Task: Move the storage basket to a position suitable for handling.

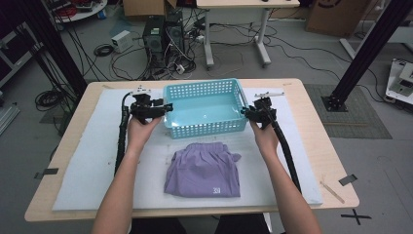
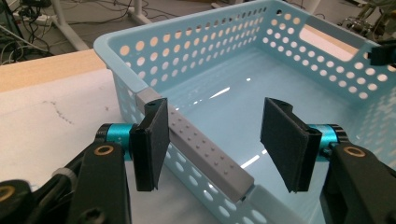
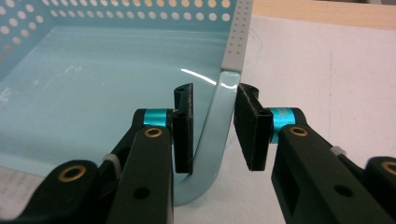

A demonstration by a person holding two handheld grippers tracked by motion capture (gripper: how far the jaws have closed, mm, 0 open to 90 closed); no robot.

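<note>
The worktop (image 1: 311, 146) is carrying a white mat (image 1: 87, 161), with the light blue basket (image 1: 204, 127) sitting at its far middle, long axis running left to right, and a folded purple garment (image 1: 203, 169) lying just in front. The left gripper (image 2: 215, 140) is straddling the basket's left rim, jaws spread, not pressing. The right gripper (image 3: 214, 128) is bracketing the right rim, jaws slightly apart.

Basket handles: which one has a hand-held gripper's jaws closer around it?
The right-end handle: the right hand-held gripper straddles its rim narrowly; the left hand-held gripper gapes wide.
</note>
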